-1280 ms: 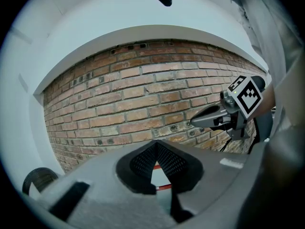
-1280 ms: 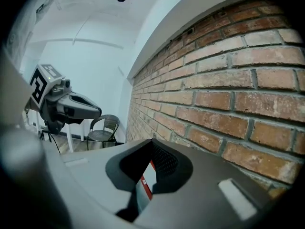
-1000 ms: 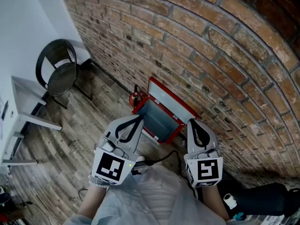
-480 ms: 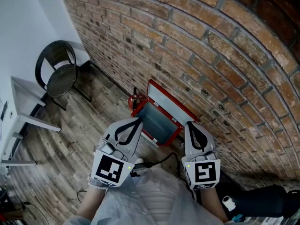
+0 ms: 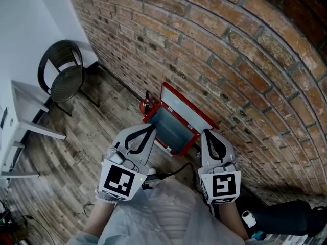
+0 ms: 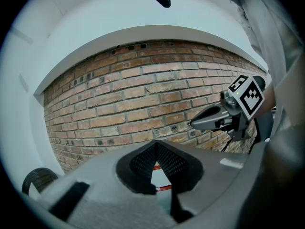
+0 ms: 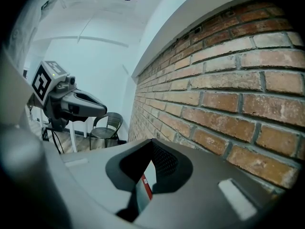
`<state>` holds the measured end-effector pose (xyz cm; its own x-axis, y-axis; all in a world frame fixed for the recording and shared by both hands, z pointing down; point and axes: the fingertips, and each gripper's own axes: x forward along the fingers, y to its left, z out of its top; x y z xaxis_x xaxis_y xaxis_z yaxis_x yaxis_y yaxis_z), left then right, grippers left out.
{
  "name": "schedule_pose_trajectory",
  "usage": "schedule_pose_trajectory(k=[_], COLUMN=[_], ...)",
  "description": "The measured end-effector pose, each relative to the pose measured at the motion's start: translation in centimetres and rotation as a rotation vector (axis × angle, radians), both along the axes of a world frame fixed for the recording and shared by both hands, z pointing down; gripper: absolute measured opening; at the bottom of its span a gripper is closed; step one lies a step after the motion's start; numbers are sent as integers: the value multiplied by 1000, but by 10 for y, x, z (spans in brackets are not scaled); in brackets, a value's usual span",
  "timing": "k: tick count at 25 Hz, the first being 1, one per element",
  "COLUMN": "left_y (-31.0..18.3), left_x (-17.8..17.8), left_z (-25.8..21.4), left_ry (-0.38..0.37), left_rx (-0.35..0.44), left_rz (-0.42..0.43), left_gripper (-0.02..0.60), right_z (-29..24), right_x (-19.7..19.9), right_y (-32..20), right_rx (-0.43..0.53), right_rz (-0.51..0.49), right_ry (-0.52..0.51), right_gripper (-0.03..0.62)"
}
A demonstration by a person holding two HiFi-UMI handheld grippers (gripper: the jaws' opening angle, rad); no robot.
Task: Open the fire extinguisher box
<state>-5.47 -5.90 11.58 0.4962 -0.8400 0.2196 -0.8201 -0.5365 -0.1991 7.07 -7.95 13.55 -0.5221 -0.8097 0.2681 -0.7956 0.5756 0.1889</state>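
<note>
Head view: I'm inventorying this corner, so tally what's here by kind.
Chair: 1
Box: 1
Extinguisher: 1
Table: 1
Claws, left claw and right claw: 2
Total: 6

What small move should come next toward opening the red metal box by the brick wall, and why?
Probably lower the right gripper toward the red metal fire extinguisher box: that gripper and the left gripper hang above the box, jaws together, holding nothing.

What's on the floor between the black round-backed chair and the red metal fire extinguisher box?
In the head view, mostly bare wooden plank floor; a small red extinguisher stands right beside the red metal box.
</note>
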Motion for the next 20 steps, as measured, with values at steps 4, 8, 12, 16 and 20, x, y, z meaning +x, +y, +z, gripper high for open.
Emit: schedule_pose_trajectory(k=[4,8,12,16,20], left_y=[0,0,-1,-2,-4], left_x=[0,0,-1,-1,-1], left_z=[1,1,1,1,1], left_ry=[-4,-1,1,2,-1], left_rx=[-1,-2,-3,-3,2], left_rz=[3,3,2,3,6], left_gripper=[0,-1,-2,-2,-1], right_z=[1,3,3,4,6], right_x=[-1,-1,-2,-3,-4], right_y=[0,0,0,0,-2], right_rx=[-3,-6,-7,-12,-13], right_rz=[-1,-2,-5,-6,-8], right_ry=[2,5,7,12,13], right_gripper=[9,9,9,9,9])
